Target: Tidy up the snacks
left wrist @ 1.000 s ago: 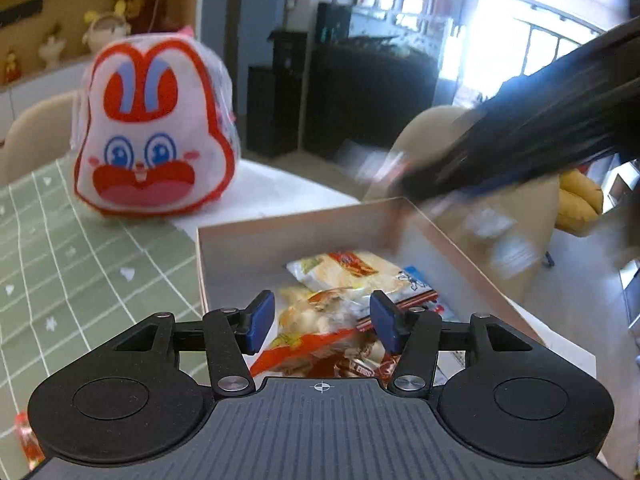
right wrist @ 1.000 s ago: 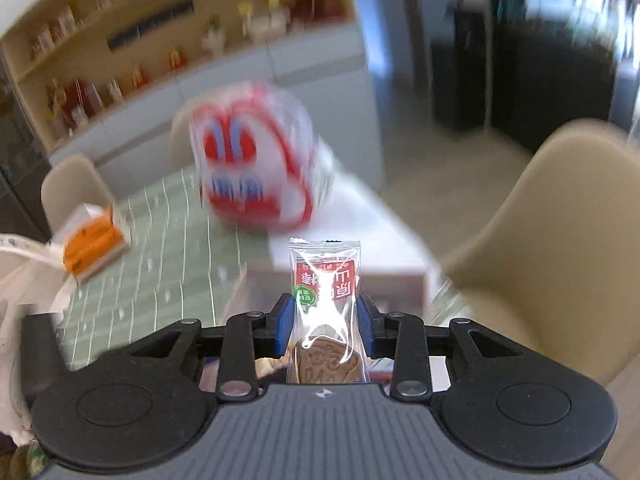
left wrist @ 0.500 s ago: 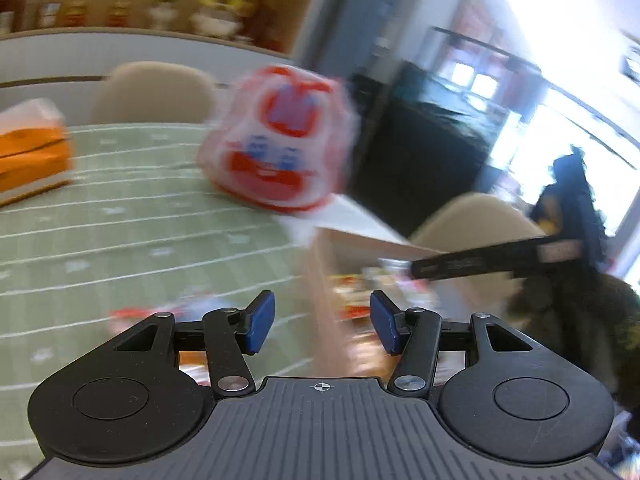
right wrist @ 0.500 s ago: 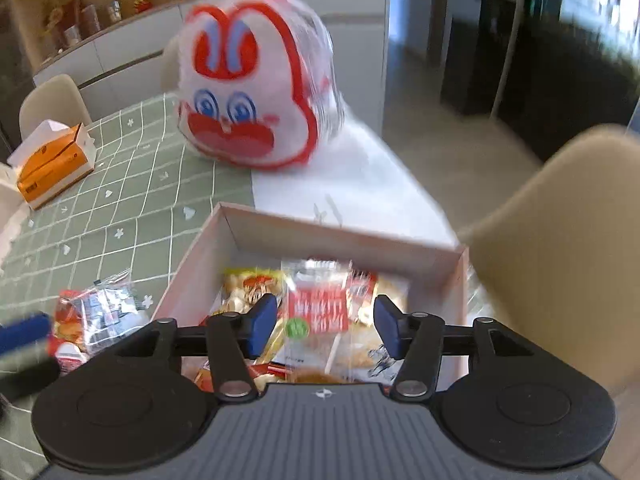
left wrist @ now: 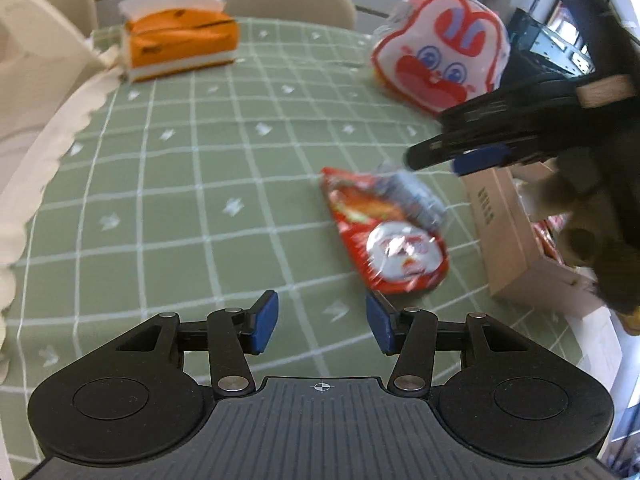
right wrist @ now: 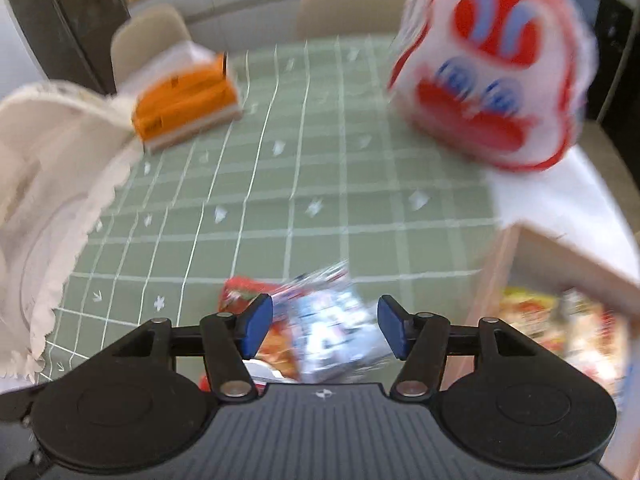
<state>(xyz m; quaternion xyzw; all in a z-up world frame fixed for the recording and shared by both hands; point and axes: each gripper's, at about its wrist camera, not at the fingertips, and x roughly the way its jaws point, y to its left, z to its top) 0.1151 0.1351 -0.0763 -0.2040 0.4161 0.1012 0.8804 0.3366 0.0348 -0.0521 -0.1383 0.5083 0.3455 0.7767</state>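
With several packets already in the cardboard box (right wrist: 516, 248), my right gripper (right wrist: 325, 328), jaws just opened and empty, hovers over the red packet (left wrist: 384, 236) and clear packet (right wrist: 336, 320) left on the tablecloth (left wrist: 180, 168), beside my parted, empty left gripper (left wrist: 322, 322).

Soft daylight is evenly lighting the green tablecloth (left wrist: 168, 184). Motion blur is smearing the rabbit bag (right wrist: 492, 76) in the right wrist view, and fisheye distortion is bending the grid lines around it.
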